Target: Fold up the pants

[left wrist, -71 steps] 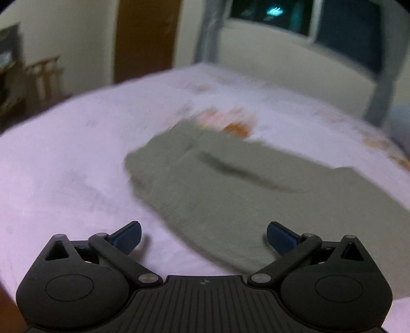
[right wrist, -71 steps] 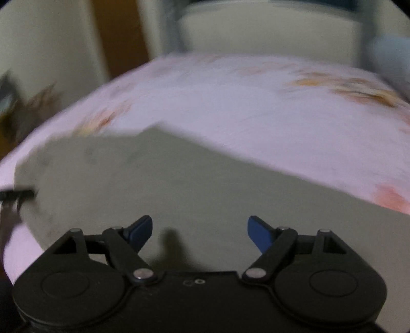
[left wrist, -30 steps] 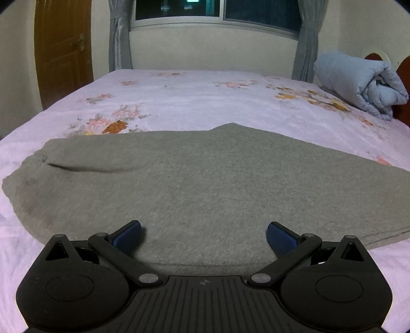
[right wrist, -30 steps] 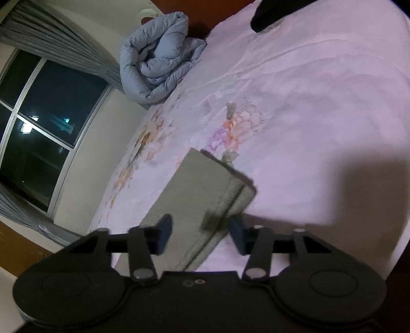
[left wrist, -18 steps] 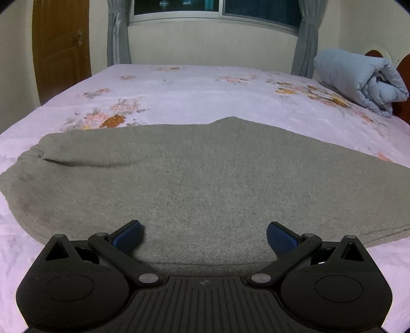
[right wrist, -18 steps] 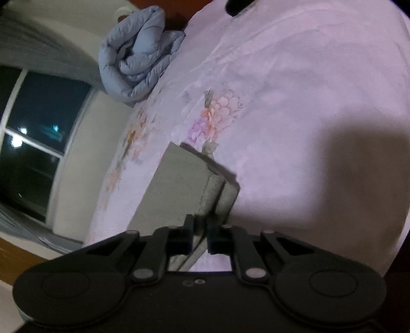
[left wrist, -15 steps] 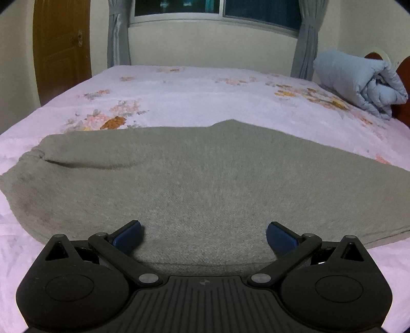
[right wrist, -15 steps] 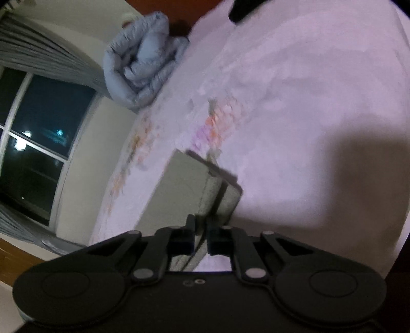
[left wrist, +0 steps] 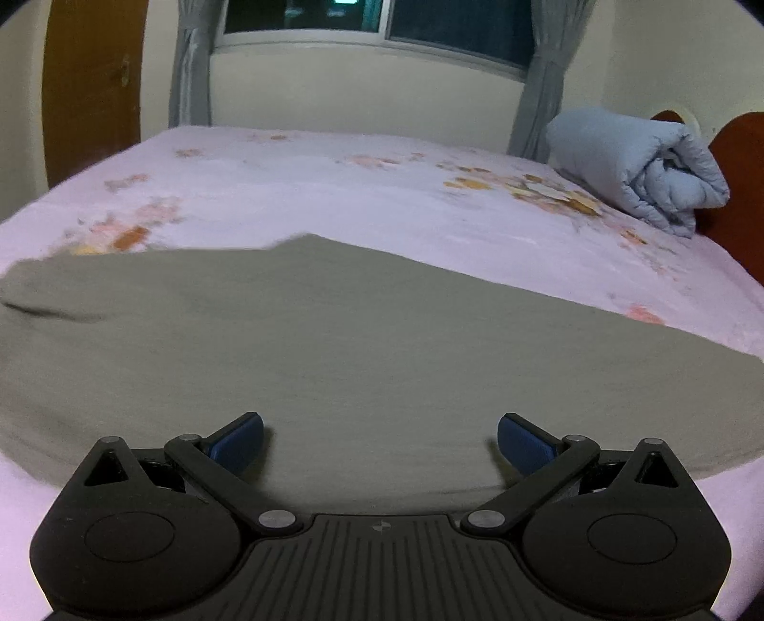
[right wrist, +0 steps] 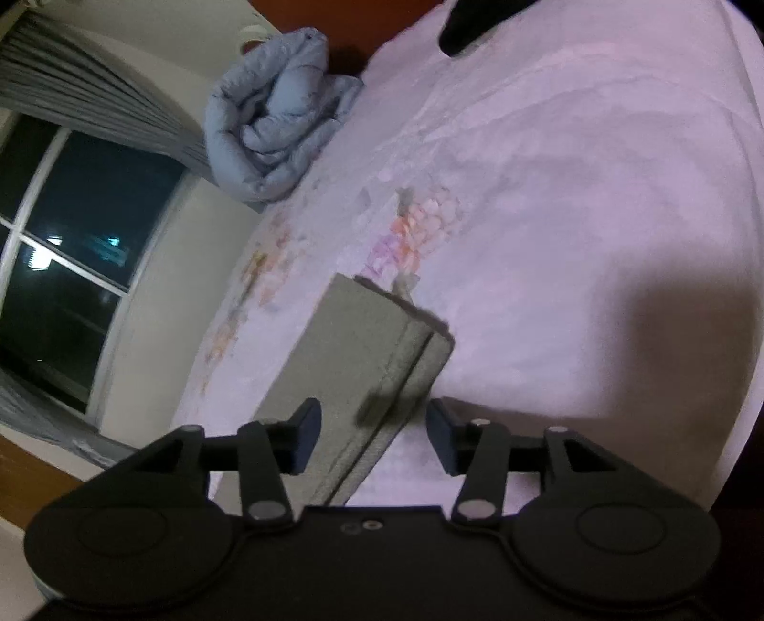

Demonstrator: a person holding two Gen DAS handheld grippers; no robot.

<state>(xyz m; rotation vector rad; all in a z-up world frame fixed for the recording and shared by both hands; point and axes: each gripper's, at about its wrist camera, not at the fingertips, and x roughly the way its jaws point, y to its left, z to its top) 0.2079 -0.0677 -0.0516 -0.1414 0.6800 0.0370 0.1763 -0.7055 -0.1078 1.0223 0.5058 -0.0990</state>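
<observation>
Looking along the right gripper (right wrist: pixel 372 432), we found its jaws part-spread, having just been opening; the hem end of the pants (right wrist: pixel 363 363) lay between the blue pads (right wrist: pixel 305 430), which did not press on it. We noted two stacked layers of grey-green cloth at that cuff, the edges nearly flush, with a dark seam line between them. The cuff rested flat on the pink floral bedsheet (right wrist: pixel 549 191). Beyond it this view, rolled steeply sideways, gave us the rolled blue quilt (right wrist: pixel 277 119), a dark window (right wrist: pixel 62 267) and a dark object (right wrist: pixel 472 24) at the bed's far edge, too cut off to identify.

The left gripper (left wrist: pixel 379 442) stood wide apart, nothing between its fingers (left wrist: pixel 236 442), low over the near edge of the pants (left wrist: pixel 358 344). Only this view showed the garment's full breadth: a broad flat spread across the bedsheet (left wrist: pixel 334 191), with one soft crease at its left end. It was slightly blurred. It also showed the quilt (left wrist: pixel 635 167) against a reddish headboard (left wrist: pixel 735 191), grey curtains (left wrist: pixel 191 62) and a brown door (left wrist: pixel 90 81). Neither gripper appeared in the other's view.
</observation>
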